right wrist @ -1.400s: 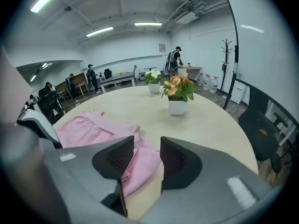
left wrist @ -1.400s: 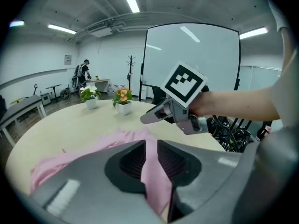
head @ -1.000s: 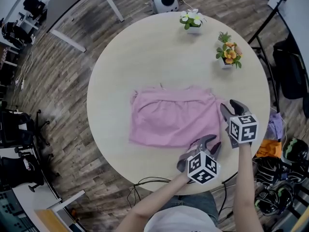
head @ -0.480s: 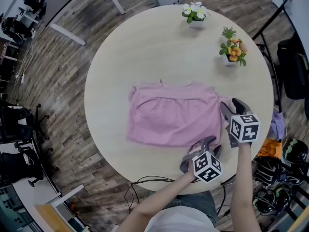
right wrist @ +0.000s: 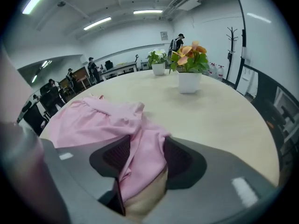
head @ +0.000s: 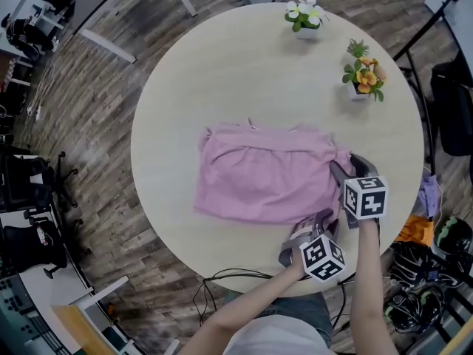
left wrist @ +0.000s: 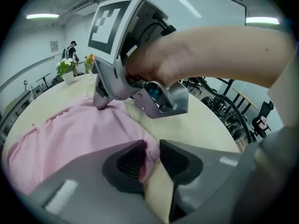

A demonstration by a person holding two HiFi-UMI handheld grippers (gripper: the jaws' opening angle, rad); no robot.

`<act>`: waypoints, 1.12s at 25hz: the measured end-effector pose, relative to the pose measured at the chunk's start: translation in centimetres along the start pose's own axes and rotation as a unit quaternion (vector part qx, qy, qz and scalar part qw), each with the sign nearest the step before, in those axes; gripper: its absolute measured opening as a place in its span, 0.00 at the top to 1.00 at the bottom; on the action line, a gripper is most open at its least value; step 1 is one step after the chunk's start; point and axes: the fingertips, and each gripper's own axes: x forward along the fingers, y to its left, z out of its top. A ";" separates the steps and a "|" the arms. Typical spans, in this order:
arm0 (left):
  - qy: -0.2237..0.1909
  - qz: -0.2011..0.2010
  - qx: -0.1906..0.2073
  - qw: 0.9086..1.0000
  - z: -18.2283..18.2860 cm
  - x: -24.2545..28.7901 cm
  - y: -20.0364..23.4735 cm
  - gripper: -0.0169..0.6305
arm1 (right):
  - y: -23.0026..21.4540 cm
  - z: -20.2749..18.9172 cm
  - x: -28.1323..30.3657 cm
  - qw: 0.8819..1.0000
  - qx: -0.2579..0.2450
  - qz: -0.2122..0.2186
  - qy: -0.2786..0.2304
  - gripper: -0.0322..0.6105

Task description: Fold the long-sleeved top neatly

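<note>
Right claw [right wrist: 145, 154] jaws have just been opening, now wide, with the pink top [head: 259, 180] bunched between them. Left claw [left wrist: 150, 156] pinches its corner alongside.

A round, pale table [head: 222, 87] filled the centre of the head view. A pink long-sleeved top [head: 259, 183] lay spread just below its middle. A white-flowered potted plant [head: 305, 17] and an orange-flowered potted plant [head: 362, 72] stood near the upper-right rim.
</note>
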 end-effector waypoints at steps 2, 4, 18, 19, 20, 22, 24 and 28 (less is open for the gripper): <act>-0.004 0.004 -0.003 1.000 0.0 0.0 0.1 0.82 | 0.4 -0.1 0.1 1.000 -0.022 -0.005 0.001 0.59; -0.006 0.009 -0.001 1.000 -0.1 -0.1 0.2 0.83 | 1.2 -0.1 0.3 1.000 -0.031 0.002 -0.004 0.69; -0.042 -0.046 -0.074 0.995 -0.9 -1.7 -0.9 0.92 | 1.3 -1.7 -1.1 0.998 0.050 0.032 -0.005 0.84; -0.044 -0.051 -0.075 0.995 -0.9 -2.2 -1.1 0.92 | 1.2 -1.8 -1.5 0.998 0.057 0.027 -0.009 0.84; -0.048 -0.056 -0.074 0.995 -0.8 -2.7 -1.3 0.92 | 1.3 -1.9 -1.9 0.998 0.063 0.023 -0.012 0.84; -0.057 -0.063 -0.074 0.994 -0.6 -3.9 -1.6 0.92 | 1.4 -1.9 -2.8 0.997 0.075 0.015 -0.018 0.84; -0.071 -0.067 -0.079 0.992 -0.1 -5.4 -1.4 0.92 | 1.7 -1.4 -3.8 0.996 0.087 0.011 -0.028 0.84; -0.105 -0.069 -0.088 0.988 0.9 -8.8 -0.1 0.92 | 2.7 0.8 -5.6 0.994 0.102 0.005 -0.050 0.84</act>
